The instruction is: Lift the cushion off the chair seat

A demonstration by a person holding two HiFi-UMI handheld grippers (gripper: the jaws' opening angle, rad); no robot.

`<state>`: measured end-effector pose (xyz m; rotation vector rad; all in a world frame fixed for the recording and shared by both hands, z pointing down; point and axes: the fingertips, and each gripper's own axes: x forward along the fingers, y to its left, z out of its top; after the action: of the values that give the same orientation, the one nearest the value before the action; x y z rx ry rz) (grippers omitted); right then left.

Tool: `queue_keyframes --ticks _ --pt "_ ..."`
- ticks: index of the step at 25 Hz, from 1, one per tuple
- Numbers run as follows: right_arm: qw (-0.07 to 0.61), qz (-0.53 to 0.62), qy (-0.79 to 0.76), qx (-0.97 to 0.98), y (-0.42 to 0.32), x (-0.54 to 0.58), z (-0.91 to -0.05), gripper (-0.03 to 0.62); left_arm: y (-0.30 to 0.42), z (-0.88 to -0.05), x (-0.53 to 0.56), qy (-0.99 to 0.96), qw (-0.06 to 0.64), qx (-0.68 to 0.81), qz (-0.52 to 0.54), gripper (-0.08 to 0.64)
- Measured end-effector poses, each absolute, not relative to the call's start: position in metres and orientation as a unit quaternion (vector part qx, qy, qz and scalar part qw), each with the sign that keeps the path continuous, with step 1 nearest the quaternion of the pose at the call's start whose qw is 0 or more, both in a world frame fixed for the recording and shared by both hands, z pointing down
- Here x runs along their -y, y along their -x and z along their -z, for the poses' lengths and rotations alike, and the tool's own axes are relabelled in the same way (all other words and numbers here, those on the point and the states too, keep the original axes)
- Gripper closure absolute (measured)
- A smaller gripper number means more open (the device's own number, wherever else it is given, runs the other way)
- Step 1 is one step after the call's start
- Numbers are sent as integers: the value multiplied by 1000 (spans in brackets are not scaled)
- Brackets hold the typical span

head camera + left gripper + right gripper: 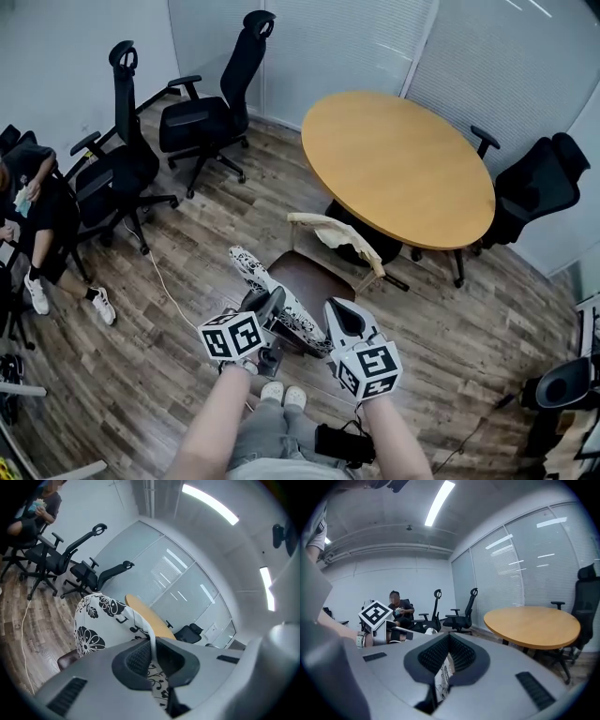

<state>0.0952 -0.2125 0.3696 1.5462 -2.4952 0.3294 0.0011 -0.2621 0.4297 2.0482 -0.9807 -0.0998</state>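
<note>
A flat white cushion (277, 295) with black flower print hangs tilted above the brown seat (314, 274) of a wooden chair (339, 234). In the head view my left gripper (270, 311) is shut on the cushion's near left edge. My right gripper (334, 323) is shut on its near right edge. In the left gripper view the cushion (101, 620) rises between the shut jaws and fills the middle. A narrow strip of the cushion (442, 677) shows pinched between the jaws in the right gripper view.
A round wooden table (396, 164) stands just behind the chair. Black office chairs (202, 117) line the far left wall, and another (534, 187) sits right of the table. A seated person (33, 211) is at the left. A white cable (164, 281) lies on the wood floor.
</note>
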Motion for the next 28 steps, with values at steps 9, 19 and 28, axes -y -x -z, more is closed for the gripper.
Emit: queue_keyframes --ticks 9,19,28 --pt "59 -99 -525 843 -86 220 -341 568 -5 -380 272 -853 355 380 38 543" --pt "32 -76 -549 832 -93 237 -307 568 -5 -337 286 -881 267 388 54 543" --pt "36 -40 -570 820 -98 247 -296 568 -15 -313 288 -896 216 384 62 543"
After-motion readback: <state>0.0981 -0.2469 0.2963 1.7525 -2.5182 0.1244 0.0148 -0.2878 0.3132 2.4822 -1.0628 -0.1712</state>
